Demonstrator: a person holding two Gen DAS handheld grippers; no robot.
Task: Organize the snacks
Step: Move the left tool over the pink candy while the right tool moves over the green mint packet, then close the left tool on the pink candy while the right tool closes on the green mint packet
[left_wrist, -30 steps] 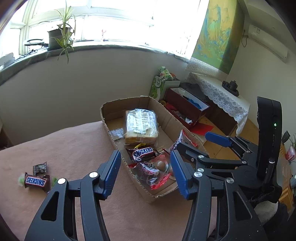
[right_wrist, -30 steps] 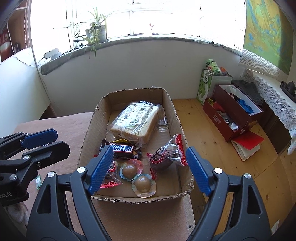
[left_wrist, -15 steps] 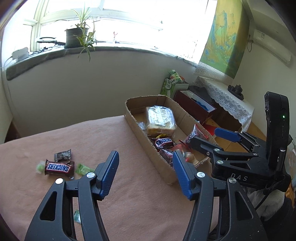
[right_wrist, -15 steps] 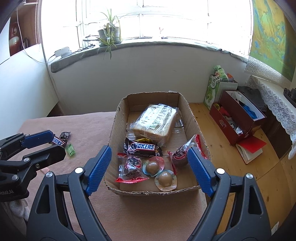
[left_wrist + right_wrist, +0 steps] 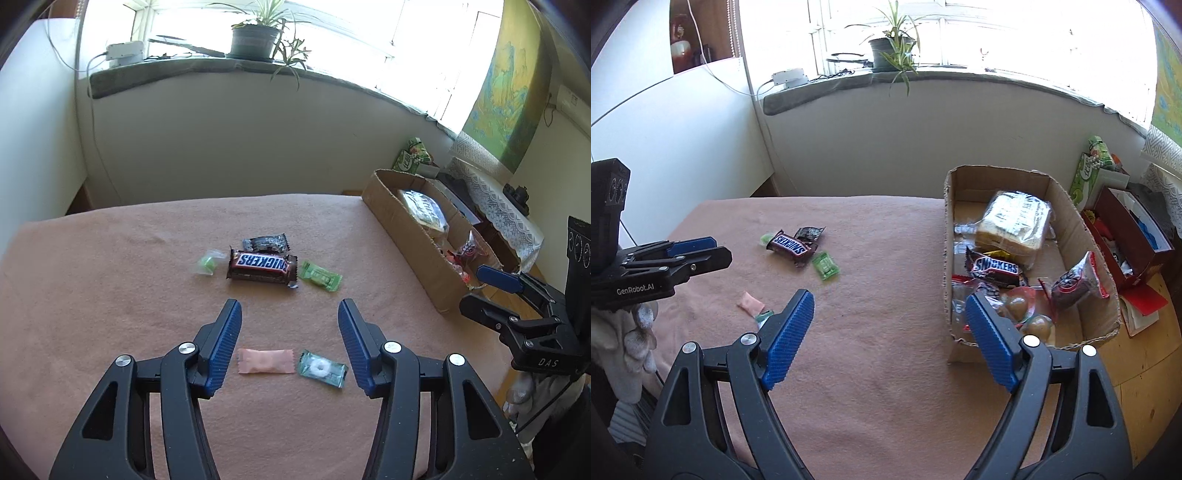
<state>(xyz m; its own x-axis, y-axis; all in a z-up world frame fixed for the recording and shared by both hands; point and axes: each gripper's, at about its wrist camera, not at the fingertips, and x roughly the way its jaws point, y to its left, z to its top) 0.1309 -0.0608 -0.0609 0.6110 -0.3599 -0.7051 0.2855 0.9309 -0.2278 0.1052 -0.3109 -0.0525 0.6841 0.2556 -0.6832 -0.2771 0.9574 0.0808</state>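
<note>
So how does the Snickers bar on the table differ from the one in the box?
The Snickers bar on the table lies out on the pink cloth with small candies close around it; the Snickers bar in the box sits inside the cardboard box, crowded among other wrapped snacks. The table bar is fully exposed; the boxed one is partly overlapped by neighbours. Both have the same brown wrapper, unopened as far as shows.

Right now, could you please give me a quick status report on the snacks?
Left gripper empty, jaws closing; right gripper open, empty. Six loose snacks on the cloth, Snickers bar among them; cardboard box partly filled. Nothing in the way.
</note>
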